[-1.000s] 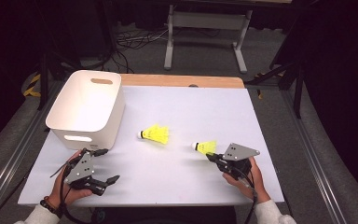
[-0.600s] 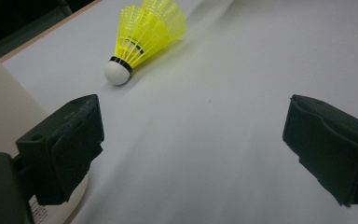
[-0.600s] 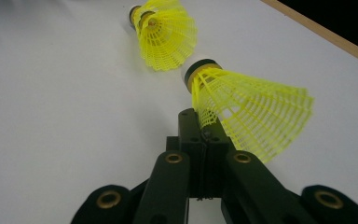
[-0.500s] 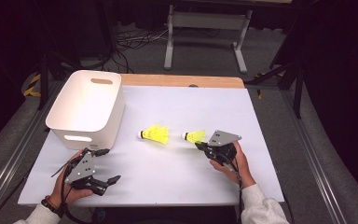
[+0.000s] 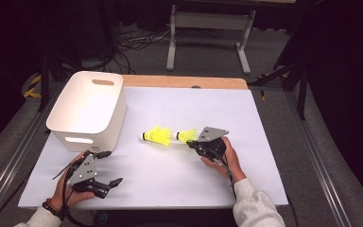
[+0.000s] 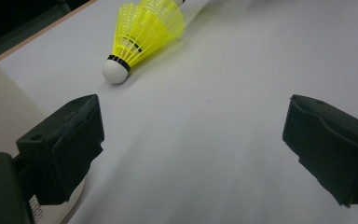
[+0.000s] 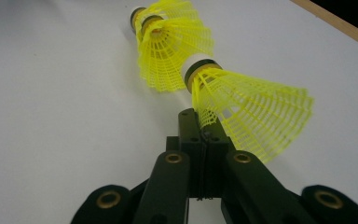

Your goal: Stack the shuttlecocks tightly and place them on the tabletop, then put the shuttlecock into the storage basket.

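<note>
- The right gripper (image 5: 192, 142) has its jaws pinched together on the skirt edge of a yellow shuttlecock (image 7: 242, 105), held just beside a second shuttlecock (image 5: 157, 136).
- That second shuttlecock lies on the white table (image 5: 264, 123), a little way from the white bin (image 5: 87, 111).
- The left gripper (image 5: 108, 168), its jaws spread wide and holding nothing, hangs near the bin's front corner.

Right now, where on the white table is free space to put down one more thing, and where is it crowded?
The white table is bare along its far edge and right side, beyond the right gripper. Bare too is the near middle, between that and the left gripper. It is crowded beside the white plastic bin, around the two yellow shuttlecocks.
</note>
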Motion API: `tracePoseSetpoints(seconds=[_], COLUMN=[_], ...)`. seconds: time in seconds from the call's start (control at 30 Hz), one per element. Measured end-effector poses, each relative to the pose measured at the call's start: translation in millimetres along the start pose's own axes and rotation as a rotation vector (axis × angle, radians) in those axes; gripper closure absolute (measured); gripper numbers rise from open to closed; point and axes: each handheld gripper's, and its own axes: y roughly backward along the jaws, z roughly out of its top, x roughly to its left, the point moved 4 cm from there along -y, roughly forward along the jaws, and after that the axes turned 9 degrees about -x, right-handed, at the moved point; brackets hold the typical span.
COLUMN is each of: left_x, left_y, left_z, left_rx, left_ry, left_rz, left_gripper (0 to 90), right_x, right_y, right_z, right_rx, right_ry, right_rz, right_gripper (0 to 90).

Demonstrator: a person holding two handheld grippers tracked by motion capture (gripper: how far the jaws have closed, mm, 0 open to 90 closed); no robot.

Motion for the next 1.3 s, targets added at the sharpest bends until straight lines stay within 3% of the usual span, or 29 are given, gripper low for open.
tracePoseSetpoints(seconds=[0.07,0.43,0.53,0.87,1.03,1.17,1.27,1.3], left_x=[0.4,2.0,3.6,2.7,1.1,-3.0,-3.9,-3.7], left_y=[-0.2,-3.2,-1.7,1.4,-0.5,-2.3,-2.9,-3.2], left_z=[-0.4,0.0,-0.2,-1.0,1.0,2.9,3.5,3.7], left_rx=[0.002,-0.001,-0.012,-0.003,-0.007,0.000,-0.005,-0.005], left_ry=[0.000,-0.001,0.020,0.013,0.007,-0.020,-0.018,-0.018], left_rz=[-0.003,-0.016,-0.018,-0.002,-0.011,-0.022,-0.027,-0.029], left_gripper=[6.1,6.2,6.2,6.2,6.2,6.2,6.1,6.1], right_x=[4.4,16.3,18.1,13.2,12.0,15.5,17.7,17.7], right_y=[-11.1,-37.4,-43.3,-57.6,-61.3,-62.8,-62.4,-62.4], right_z=[2.8,10.8,13.3,15.4,14.2,13.0,11.4,11.4], right_rx=[0.010,0.011,0.012,0.008,0.021,0.037,0.044,0.044], right_ry=[0.010,0.016,0.026,-0.033,-0.035,-0.035,-0.038,-0.038], right_rz=[0.013,0.040,0.041,0.071,0.075,0.090,0.073,0.073], right_gripper=[90.0,90.0,90.0,87.4,85.9,79.8,67.4,67.4])
